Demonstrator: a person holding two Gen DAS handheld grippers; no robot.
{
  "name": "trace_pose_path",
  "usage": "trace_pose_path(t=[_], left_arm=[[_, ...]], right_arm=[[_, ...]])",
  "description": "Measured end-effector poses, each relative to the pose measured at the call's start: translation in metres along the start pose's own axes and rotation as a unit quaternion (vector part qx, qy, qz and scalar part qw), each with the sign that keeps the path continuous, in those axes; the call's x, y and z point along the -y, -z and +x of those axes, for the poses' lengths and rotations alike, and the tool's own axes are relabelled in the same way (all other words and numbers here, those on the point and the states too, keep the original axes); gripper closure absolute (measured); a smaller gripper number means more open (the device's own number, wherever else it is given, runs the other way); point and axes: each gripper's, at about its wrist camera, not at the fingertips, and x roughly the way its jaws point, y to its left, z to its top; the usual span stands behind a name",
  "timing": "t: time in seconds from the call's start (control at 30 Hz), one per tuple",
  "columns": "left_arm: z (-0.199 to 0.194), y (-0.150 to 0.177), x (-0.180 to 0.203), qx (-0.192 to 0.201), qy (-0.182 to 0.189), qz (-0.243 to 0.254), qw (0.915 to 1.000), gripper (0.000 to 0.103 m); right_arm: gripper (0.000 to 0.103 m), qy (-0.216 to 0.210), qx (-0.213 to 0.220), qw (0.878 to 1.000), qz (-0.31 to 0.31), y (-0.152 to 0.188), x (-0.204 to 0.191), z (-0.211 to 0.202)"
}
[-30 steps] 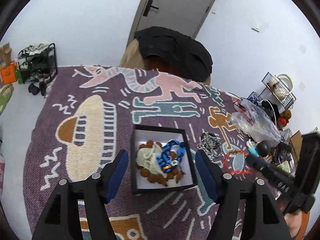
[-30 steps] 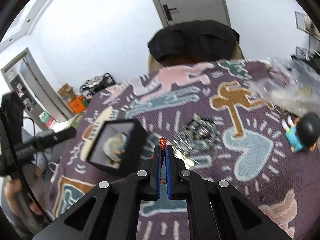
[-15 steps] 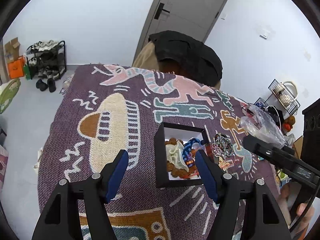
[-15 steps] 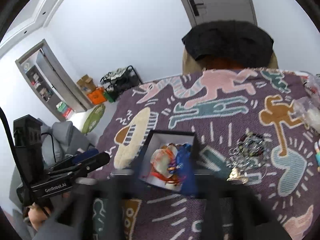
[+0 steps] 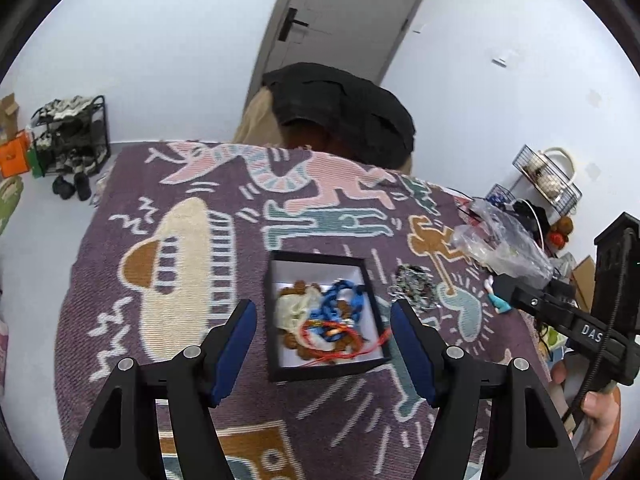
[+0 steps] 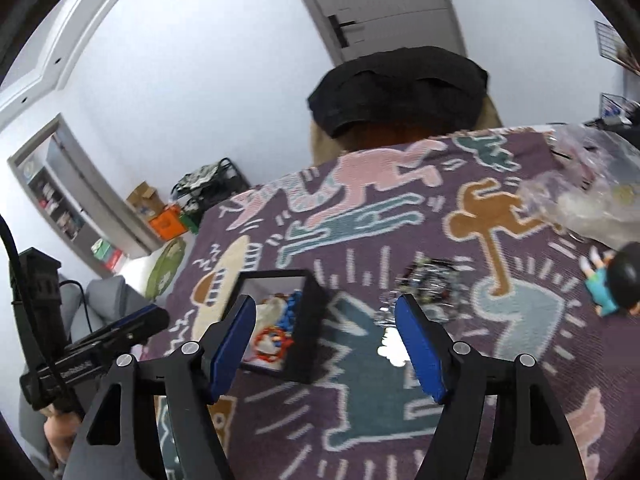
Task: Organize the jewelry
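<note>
It was a room in a home — a door (image 5: 344, 12), a shoe rack (image 5: 72, 136) by the wall, a bookshelf (image 6: 56, 204), and a table under a cartoon cloth (image 5: 192, 248).

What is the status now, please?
Left gripper and right gripper: jaws open, empty. Red bracelet in black box. Beaded pile on cloth, unobstructed.

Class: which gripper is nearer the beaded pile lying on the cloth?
Right. The right gripper hangs open with the beaded pile just beyond its fingertips; the left gripper straddles the box, pile off to its right.
</note>
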Motion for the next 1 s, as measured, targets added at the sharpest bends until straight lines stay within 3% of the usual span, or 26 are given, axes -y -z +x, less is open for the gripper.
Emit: trace_pose_path(t=[0.47,1.0], left_arm=[[0.033,0.002,0.066,-0.029,0.026,0.062,0.9973,0.033],[0.097,0.02,0.135,-0.107,0.027,0.127,0.9856,0.033]], right_arm=[[0.033,0.033,0.004,0.998,0.061,0.014,0.072,-0.016],[0.036,0.04,0.009,0.993,0.115,0.034,0.131,-0.03]])
